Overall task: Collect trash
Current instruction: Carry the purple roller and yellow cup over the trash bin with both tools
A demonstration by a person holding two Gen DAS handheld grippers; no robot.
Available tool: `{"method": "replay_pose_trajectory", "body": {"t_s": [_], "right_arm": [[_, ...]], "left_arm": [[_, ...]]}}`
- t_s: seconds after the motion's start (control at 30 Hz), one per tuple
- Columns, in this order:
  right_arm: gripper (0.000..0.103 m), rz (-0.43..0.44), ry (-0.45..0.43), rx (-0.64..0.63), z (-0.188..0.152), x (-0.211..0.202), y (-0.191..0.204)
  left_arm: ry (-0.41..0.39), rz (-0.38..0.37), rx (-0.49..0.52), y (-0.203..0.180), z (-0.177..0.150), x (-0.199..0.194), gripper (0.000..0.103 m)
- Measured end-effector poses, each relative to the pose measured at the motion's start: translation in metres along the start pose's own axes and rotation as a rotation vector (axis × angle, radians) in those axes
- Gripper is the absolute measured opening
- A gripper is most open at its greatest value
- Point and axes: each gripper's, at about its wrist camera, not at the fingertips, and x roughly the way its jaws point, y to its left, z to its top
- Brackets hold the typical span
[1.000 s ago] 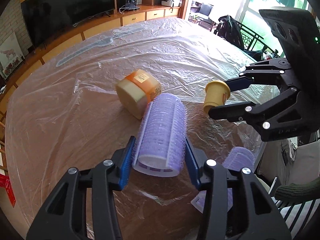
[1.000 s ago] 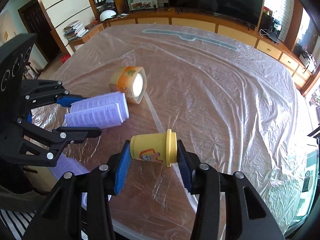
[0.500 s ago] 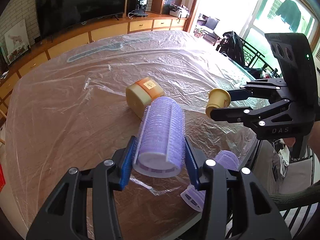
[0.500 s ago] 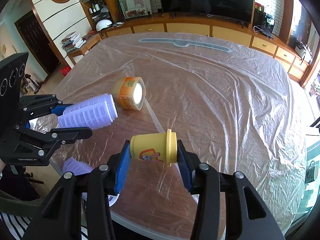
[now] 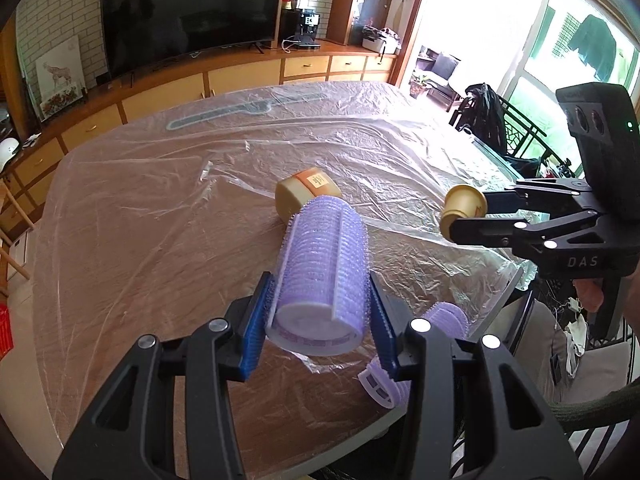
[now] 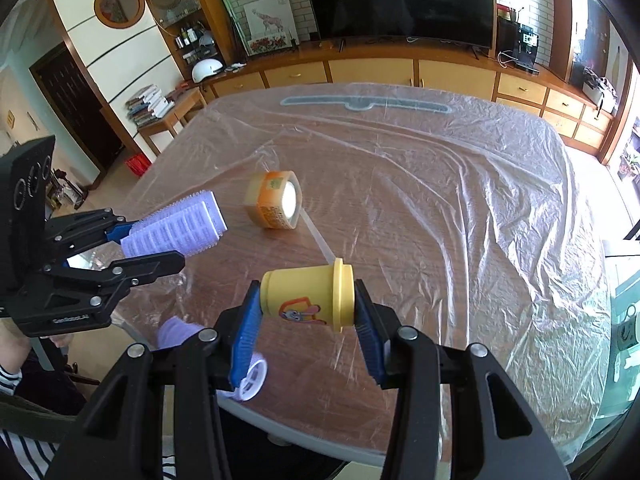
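My left gripper [image 5: 320, 316] is shut on a large purple hair roller [image 5: 322, 268], held above the table; the same roller [image 6: 176, 228] shows at the left of the right wrist view. My right gripper [image 6: 306, 316] is shut on a small yellow lidded tub [image 6: 308, 296] with a cartoon label, lifted off the table; this tub [image 5: 462, 206] appears at the right of the left wrist view. An orange-labelled jar [image 5: 306, 192] lies on its side mid-table, also the jar [image 6: 274, 200]. A second purple roller [image 5: 416, 352] lies near the table's front edge.
The wooden table is covered with wrinkled clear plastic sheet [image 6: 460, 184]. A TV [image 5: 188, 36] and low cabinets [image 6: 376, 72] stand beyond the far edge. A person's hand [image 5: 588, 292] holds the right gripper's handle. A dark bag [image 5: 486, 112] hangs on a railing at right.
Both grippers have risen and drawn back with their loads. The table, the jar and the second roller now look smaller and lower.
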Motion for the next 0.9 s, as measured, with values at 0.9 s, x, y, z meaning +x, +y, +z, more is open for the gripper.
{"method": "replay_pose_trajectory", "body": {"t_s": [0.9], "right_arm": [[0.043,0.123,-0.033,0.007,-0.040,-0.054,0.024]], "left_arm": [[-0.061,-0.029,-0.014,-0.029,-0.043,-0.061,0.046]]}}
